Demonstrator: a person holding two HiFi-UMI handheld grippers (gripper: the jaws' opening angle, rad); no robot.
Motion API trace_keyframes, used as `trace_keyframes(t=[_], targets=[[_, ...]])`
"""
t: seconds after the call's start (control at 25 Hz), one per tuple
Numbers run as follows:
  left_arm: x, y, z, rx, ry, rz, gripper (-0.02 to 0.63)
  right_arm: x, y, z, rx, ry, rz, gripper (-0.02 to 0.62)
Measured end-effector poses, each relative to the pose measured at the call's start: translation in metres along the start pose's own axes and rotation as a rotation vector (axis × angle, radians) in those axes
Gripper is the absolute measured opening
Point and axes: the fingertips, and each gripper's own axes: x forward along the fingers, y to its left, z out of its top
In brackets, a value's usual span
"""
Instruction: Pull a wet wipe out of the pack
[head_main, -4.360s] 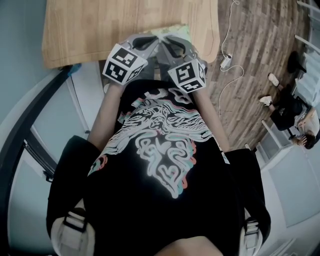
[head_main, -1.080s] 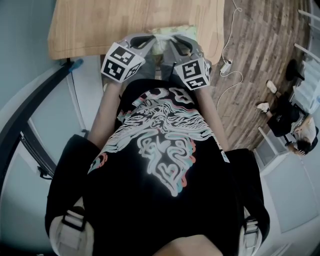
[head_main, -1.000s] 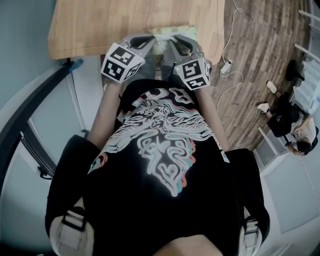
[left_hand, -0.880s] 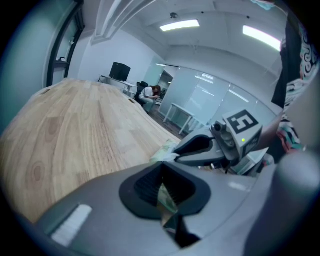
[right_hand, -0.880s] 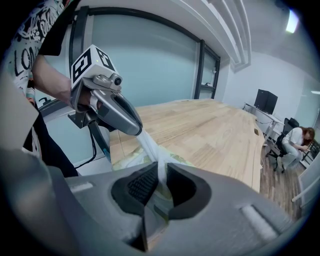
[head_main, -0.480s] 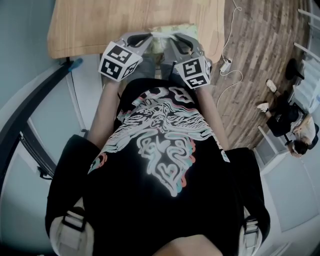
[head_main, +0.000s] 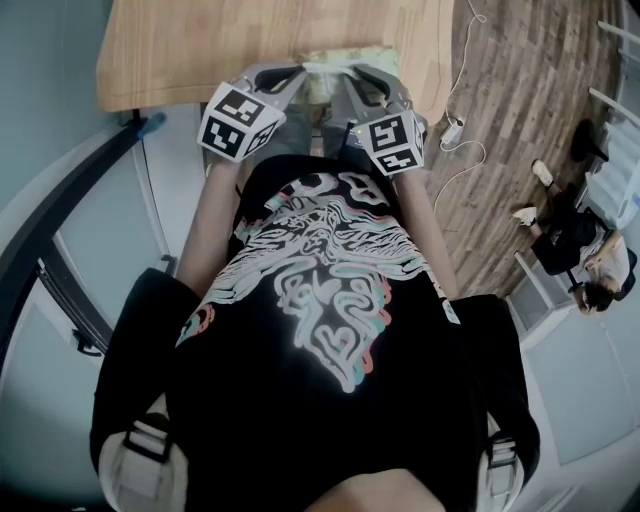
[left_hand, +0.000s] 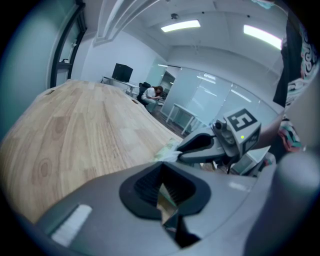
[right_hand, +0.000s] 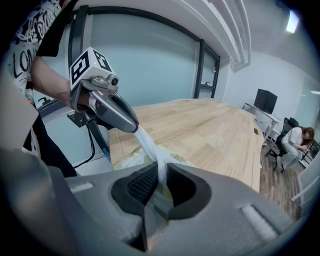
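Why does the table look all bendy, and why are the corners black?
Left gripper view: wide lens bends the table, darkens corners, ceiling light glares. Right gripper view: near right tongs blurry, wet wipe clearer. Head view: dim, dull colours.

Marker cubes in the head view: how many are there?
2. The left cube is at the near edge of the wooden table; the right cube is beside it, to the right. No others seem hidden.

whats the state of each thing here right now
left hand-held gripper: shut on the wet wipe's upper end
right hand-held gripper: shut on the wet wipe lower down
wet wipe: partly out, stretched between both hand-held grippers
wet wipe pack: lying on the wooden table, wipe emerging
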Motion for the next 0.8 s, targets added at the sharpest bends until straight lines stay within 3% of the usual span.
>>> trace_keyframes(t=[0.8], targets=[[-0.0091,0.0071,-0.0073,-0.020,0.002,0.007,-0.011,0.0013,-0.0005,-0.0015,0.010,0.014,-0.004,0.052]])
